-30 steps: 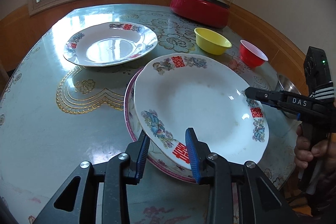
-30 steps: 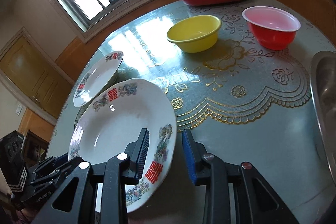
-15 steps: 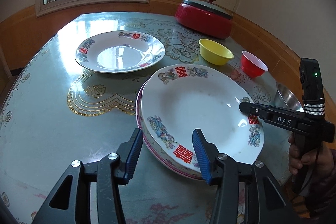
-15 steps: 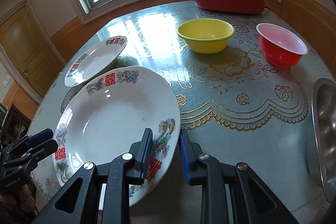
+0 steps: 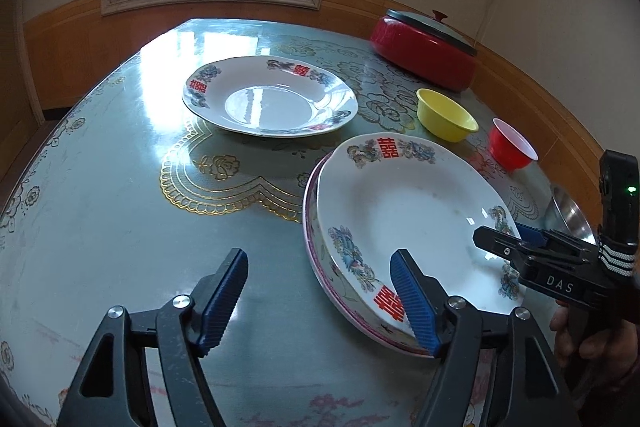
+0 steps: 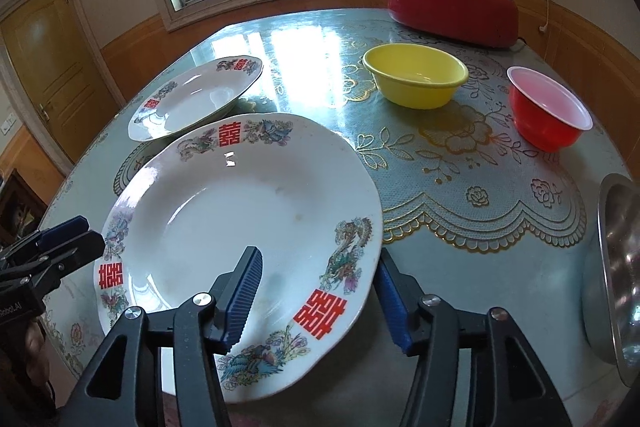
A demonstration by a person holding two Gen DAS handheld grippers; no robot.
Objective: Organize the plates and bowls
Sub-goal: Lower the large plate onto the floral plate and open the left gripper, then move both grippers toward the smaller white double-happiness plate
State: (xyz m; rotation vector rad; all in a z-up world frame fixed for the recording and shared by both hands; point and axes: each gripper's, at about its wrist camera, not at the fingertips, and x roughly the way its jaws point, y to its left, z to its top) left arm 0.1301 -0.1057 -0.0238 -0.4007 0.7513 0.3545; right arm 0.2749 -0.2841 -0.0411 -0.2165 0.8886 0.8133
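A white plate with red characters point(image 5: 404, 211) lies on a pink-rimmed plate point(image 5: 316, 259) near the table's front; it also shows in the right wrist view point(image 6: 240, 223). My left gripper point(image 5: 320, 299) is open, its right finger at the stack's near rim. My right gripper point(image 6: 320, 297) is open, its jaws standing either side of the top plate's rim. A second white plate point(image 5: 268, 97) point(image 6: 196, 99) lies apart, farther back. A yellow bowl point(image 6: 416, 75) point(image 5: 446, 115) and a red bowl point(image 6: 548, 115) point(image 5: 512, 145) stand to the right.
A red lidded cooker point(image 6: 452, 5) point(image 5: 424, 53) stands at the table's back. A steel bowl point(image 6: 616, 283) point(image 5: 572, 215) sits at the right edge. The green patterned table point(image 5: 120, 187) has bare surface to the left. A window is behind.
Both grippers have opened wider. The left gripper has drawn back and left from the stack. The top plate now lies flatter on the pink-rimmed plate.
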